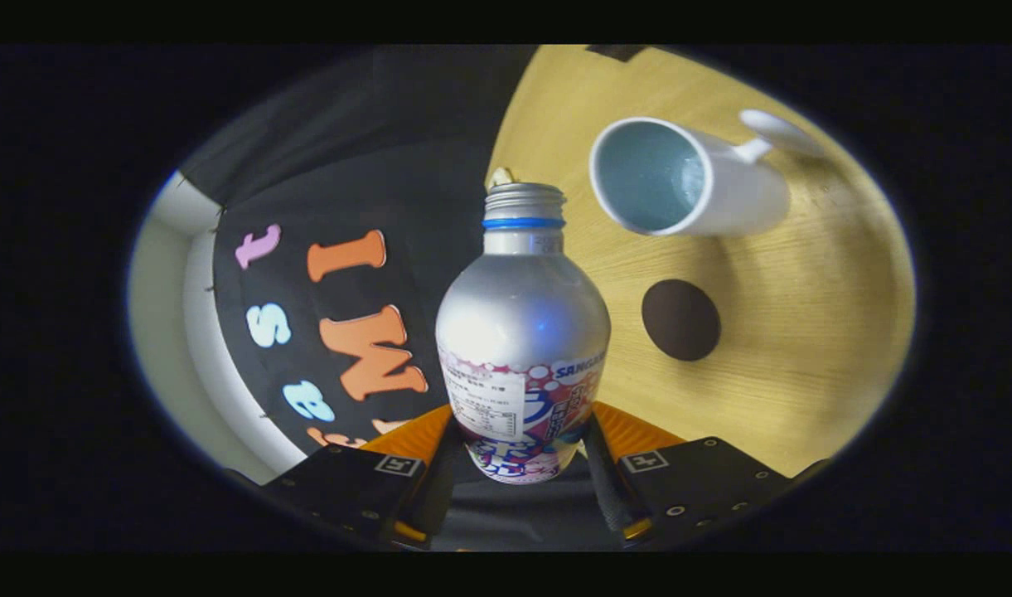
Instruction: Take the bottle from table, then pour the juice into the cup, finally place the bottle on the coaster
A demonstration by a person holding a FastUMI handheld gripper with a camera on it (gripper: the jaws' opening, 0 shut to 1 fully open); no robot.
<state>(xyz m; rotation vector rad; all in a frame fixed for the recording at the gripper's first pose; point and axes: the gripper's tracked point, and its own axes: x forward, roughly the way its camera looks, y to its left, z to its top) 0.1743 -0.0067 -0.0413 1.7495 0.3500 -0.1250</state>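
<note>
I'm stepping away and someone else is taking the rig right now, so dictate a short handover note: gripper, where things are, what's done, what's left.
Gripper: shut on the silver aluminium bottle, lifted and tilted, cap off.
White ceramic cup: on the pale wooden table, beyond the bottle's mouth; whether it holds juice is unclear.
Dark round coaster: on the table, nearer than the cup, bare.
Done: bottle picked up.
Left: pour into the cup, then set the bottle on the coaster.

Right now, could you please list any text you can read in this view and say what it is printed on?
On the bottle, clamped between the fingers of the gripper: label print too small and warped to quote reliably.
On the bottle's neck: a faint stamp, blurred.
On the cup, coaster and table: no text.
</note>
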